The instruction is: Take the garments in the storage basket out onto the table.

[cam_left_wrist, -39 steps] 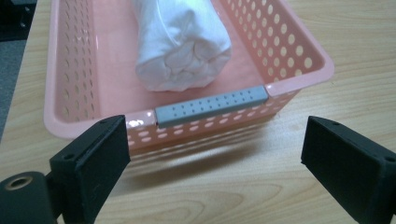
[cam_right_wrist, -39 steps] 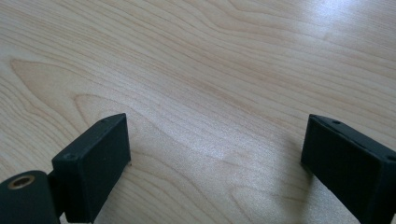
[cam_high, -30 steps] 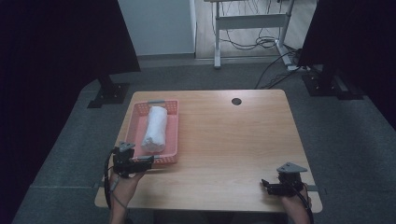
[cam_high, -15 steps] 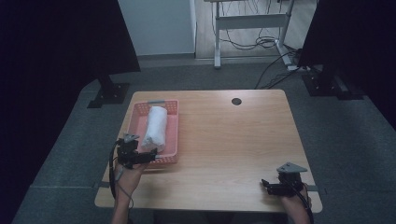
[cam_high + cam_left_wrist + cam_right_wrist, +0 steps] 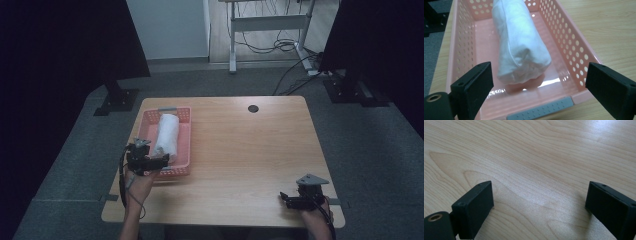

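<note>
A pink perforated basket [image 5: 184, 150] [image 5: 574, 47] lies at the table's left side, and a rolled white towel [image 5: 167, 133] [image 5: 520, 42] rests lengthwise in it. My left gripper [image 5: 161, 160] [image 5: 539, 83] hovers over the basket's near end, open, with its jaws wide on either side of the towel's near end and touching nothing. At the front right corner of the table my right gripper [image 5: 286, 197] [image 5: 540, 205] is open just above bare wood, with nothing between its jaws.
The wooden table [image 5: 250, 150] has a round cable hole [image 5: 253, 108] near its far edge. Dark stands [image 5: 116, 97] and a desk frame [image 5: 270, 22] are on the grey floor beyond the table.
My left gripper has moved forward and to the right, from in front of the basket's near left corner to above its near end. The right gripper has stayed put.
</note>
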### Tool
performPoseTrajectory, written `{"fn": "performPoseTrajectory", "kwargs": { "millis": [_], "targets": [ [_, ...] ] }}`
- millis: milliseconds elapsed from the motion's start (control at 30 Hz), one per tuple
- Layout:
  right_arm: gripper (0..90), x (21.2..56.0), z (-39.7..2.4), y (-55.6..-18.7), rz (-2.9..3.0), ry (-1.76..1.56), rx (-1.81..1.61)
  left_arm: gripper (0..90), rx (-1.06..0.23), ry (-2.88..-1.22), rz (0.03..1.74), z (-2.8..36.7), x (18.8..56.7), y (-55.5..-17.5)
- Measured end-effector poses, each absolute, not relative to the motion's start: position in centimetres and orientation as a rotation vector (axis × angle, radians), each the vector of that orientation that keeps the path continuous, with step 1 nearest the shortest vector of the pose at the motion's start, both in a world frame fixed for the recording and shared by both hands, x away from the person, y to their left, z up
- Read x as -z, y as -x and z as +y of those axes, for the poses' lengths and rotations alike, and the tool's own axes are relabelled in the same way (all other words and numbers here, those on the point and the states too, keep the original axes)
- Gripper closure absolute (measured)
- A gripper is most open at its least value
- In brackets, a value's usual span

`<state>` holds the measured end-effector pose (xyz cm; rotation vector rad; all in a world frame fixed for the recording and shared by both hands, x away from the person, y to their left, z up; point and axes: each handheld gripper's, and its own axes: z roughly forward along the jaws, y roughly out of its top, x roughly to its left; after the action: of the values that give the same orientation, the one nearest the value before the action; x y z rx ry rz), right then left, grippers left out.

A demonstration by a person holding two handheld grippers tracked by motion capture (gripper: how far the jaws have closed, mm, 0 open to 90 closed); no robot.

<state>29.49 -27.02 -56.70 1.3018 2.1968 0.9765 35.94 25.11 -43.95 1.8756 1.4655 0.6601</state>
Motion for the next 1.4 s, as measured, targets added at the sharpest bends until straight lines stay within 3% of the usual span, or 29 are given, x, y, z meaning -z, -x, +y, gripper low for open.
{"fn": "performPoseTrajectory", "kwargs": {
  "millis": [1400],
  "targets": [
    [7.4, 56.7, -27.0, -29.5, 2.197, -1.300, -0.976, 7.3, -0.687, -1.857, 1.455, 23.3, 43.2, -40.4]
  ]
}}
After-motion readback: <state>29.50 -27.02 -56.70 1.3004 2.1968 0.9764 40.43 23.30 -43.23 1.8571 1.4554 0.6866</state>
